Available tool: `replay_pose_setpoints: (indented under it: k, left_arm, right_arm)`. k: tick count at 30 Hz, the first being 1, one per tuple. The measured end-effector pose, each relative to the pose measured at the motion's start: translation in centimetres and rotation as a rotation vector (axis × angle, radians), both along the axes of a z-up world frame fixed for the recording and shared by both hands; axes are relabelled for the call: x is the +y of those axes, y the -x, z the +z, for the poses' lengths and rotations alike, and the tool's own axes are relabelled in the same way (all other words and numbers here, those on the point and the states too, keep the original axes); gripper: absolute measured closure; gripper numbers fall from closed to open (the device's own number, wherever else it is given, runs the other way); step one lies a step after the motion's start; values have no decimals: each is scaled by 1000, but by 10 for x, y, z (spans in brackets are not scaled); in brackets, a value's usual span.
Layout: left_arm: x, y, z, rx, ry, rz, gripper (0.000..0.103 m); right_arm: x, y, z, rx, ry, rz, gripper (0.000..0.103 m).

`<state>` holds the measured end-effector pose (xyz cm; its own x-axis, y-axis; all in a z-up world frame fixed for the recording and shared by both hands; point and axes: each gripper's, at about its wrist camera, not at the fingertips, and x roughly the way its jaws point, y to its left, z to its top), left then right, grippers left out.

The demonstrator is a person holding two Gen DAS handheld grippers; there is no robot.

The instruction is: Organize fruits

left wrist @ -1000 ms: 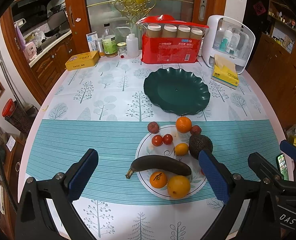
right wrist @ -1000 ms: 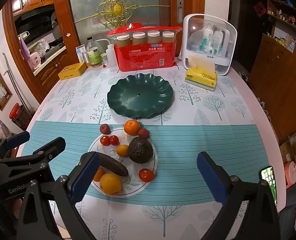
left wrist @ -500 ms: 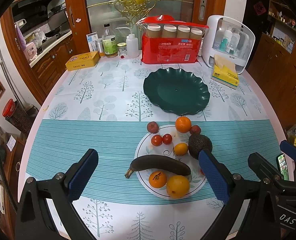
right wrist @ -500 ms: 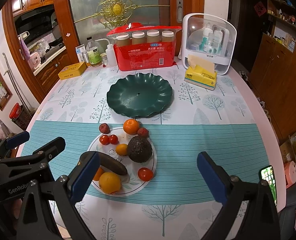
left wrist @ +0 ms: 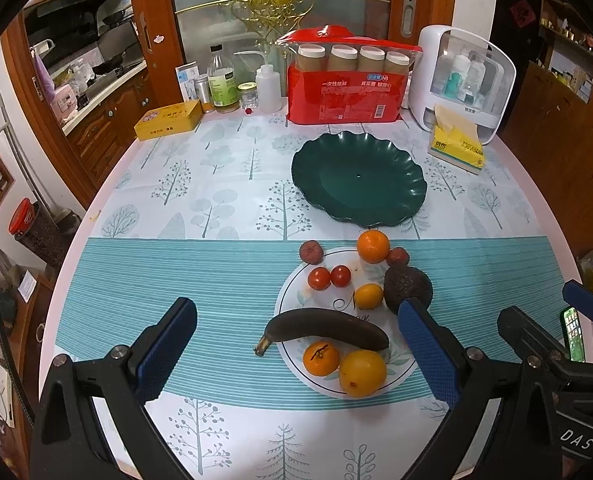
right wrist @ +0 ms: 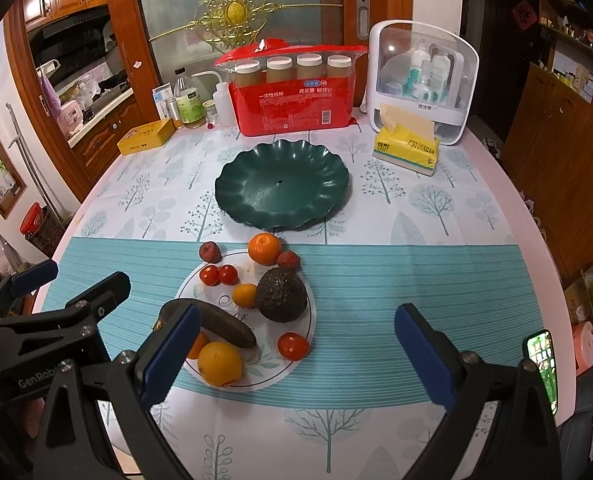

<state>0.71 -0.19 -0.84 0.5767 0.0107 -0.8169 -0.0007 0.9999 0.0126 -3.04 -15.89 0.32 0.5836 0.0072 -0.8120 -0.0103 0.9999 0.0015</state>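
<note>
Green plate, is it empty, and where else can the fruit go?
Yes, the green plate is bare. Free cloth lies left of the white plate and right of the avocado. The white plate and the back row by the red pack are crowded.

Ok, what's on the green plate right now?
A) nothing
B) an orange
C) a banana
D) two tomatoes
A: the green plate is bare in both views; the banana, tomatoes and oranges sit on or beside the white plate.

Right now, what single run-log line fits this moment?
phase: pre-grasp | left gripper: open, empty | right gripper: open, empty | green dish: empty | fruits: on or beside white plate
</note>
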Motion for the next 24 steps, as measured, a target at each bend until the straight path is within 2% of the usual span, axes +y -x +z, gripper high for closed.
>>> replay_pose_setpoints:
  k: [10,24]
  left_arm:
    - [5,-9,-18,46,27,1,3]
    - [20,-13,-61,153,46,4,3]
  right_arm:
    - [2,-8,-14,55,-16,22,5]
    - [16,-14,-49,160,-61,92,5]
